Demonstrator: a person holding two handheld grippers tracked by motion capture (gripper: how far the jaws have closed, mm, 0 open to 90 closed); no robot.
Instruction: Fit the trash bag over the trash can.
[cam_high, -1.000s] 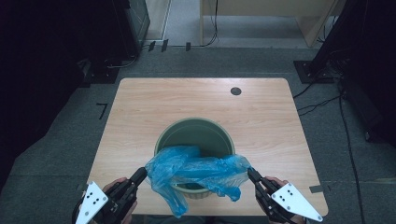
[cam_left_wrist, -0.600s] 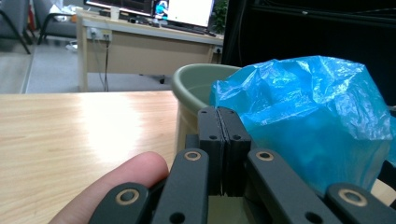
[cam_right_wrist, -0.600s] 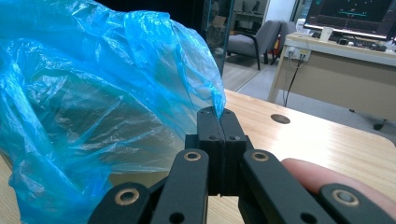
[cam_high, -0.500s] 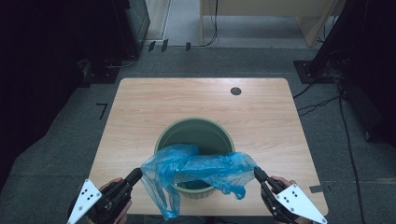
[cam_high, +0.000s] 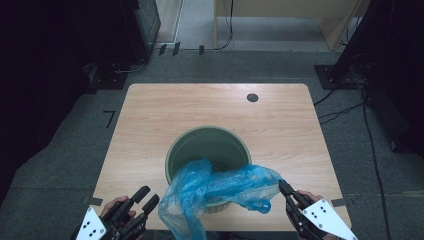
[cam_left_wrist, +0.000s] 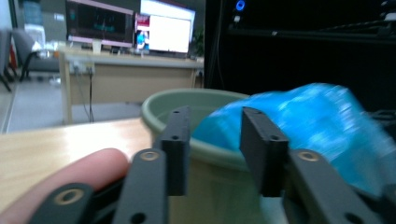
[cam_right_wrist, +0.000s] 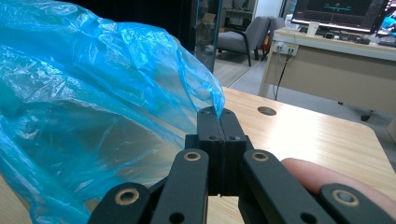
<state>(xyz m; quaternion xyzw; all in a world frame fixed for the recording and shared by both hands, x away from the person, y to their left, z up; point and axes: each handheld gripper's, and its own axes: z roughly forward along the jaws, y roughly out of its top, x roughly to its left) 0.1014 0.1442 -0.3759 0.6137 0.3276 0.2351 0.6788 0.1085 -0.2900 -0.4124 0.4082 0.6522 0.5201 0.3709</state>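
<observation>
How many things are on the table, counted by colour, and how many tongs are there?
Green bin: 1
Blue plastic bag: 1
Black tongs: 2, the left tongs open and off the bag, the right tongs shut on the bag's edge
Total: 4

1. A thin, crinkled, translucent blue plastic bag (cam_high: 215, 192) drapes over the near rim of the bin, one end hanging loose past the table's near edge.
2. A round, upright, sage-green plastic bin (cam_high: 207, 147) stands mid-table, open-topped.
</observation>
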